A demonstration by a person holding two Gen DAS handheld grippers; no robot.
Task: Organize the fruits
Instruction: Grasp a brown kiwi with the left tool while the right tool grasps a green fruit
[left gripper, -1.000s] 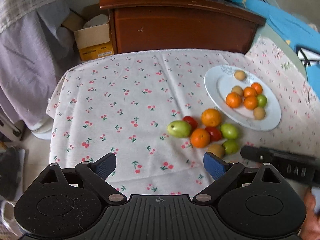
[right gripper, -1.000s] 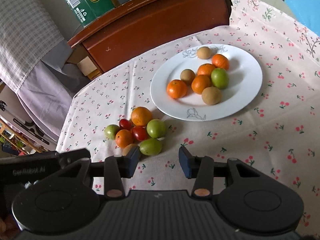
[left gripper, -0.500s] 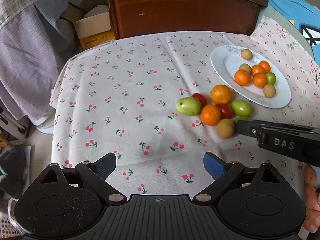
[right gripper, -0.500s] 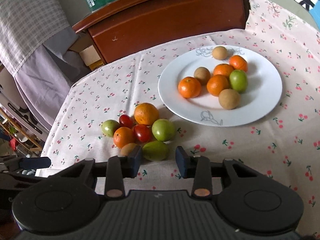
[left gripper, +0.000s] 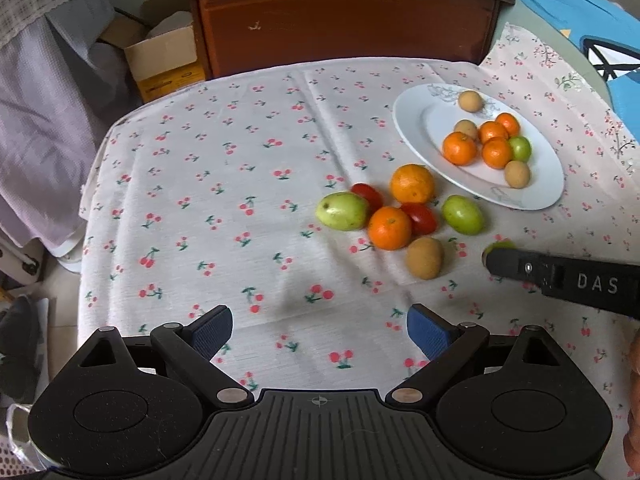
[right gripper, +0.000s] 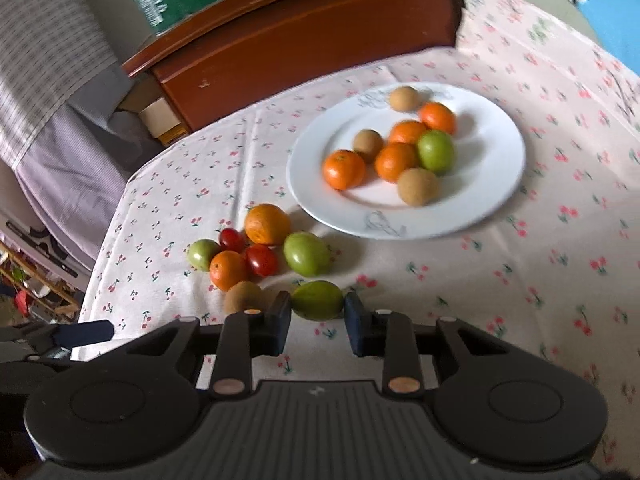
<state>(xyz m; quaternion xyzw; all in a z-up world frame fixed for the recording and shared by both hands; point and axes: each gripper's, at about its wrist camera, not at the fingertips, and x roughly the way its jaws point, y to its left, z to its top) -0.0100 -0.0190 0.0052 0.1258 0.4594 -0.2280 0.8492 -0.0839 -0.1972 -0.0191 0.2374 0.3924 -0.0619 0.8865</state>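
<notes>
Right wrist view: the green fruit (right gripper: 316, 300) is bracketed crosswise by the right gripper (right gripper: 316, 322), whose jaws have just been closing onto its ends. The white plate (right gripper: 480, 216), toward the table's far right edge, is nearer this hand; the left gripper (left gripper: 320, 334) is held wide, empty.

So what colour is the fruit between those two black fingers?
Green fruit, clearest in the right wrist view.

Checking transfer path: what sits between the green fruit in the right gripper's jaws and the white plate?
Right wrist view: another oval green fruit lies between the gripped green fruit and the white plate; otherwise bare cherry-print tablecloth.
</notes>
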